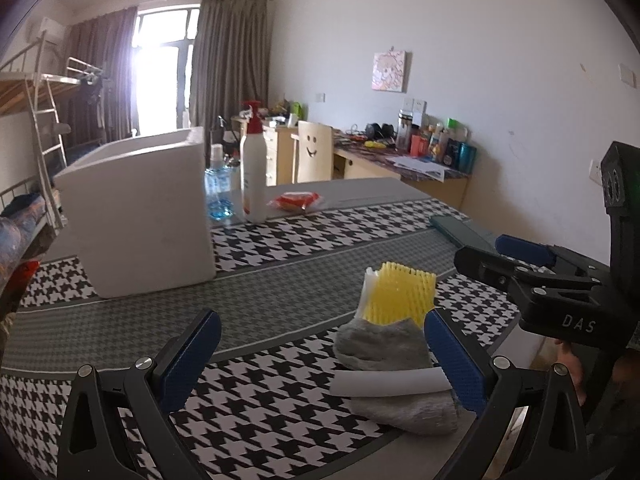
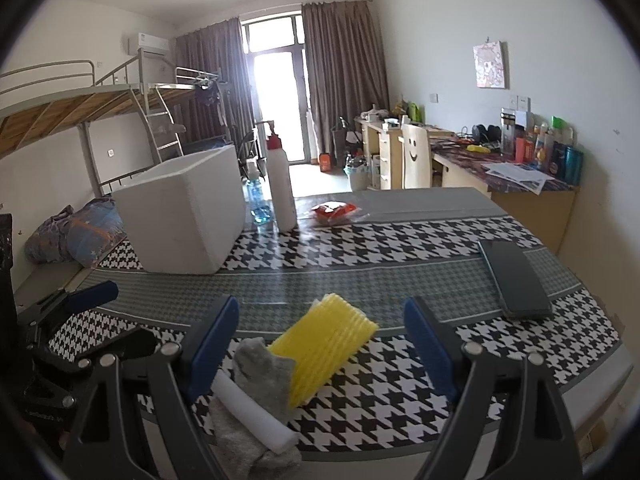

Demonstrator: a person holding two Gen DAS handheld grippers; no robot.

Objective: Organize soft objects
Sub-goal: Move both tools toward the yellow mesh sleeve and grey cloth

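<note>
Two hand-held grippers: left hand-held gripper (image 1: 322,354) and right hand-held gripper (image 2: 320,350), both with jaws spread wide and nothing held.
Soft objects, location: one small pile near the front edge of the worktop (image 2: 360,264), well apart from the white foam box (image 2: 184,216).
Soft objects, count: one yellow foam net sleeve (image 2: 324,350), one white foam strip (image 2: 256,416), and grey socks (image 2: 264,372), probably two, though the lower one is partly covered and the count is uncertain.
Containers, count: one white foam box, open at the top, standing at the far left of the worktop.
Other items, count: one dark phone (image 2: 516,280), one white pump bottle (image 2: 282,188), one blue-tinted clear bottle (image 2: 258,200), one red packet (image 2: 334,212).
Risk 1: the left hand-held gripper's right pad (image 1: 448,360) sits at the edge of the pile; closing from here may catch only a sock corner, which would slip out on lifting.
Risk 2: the items overlap; a grasp on the yellow foam net sleeve may drag the socks and the white foam strip toward the worktop's front edge.
Risk 3: both hand-held grippers point at the same pile and stand close together; a simultaneous approach may cause a collision.
Risk 4: the foam crushes easily; a hard squeeze may deform it.
</note>
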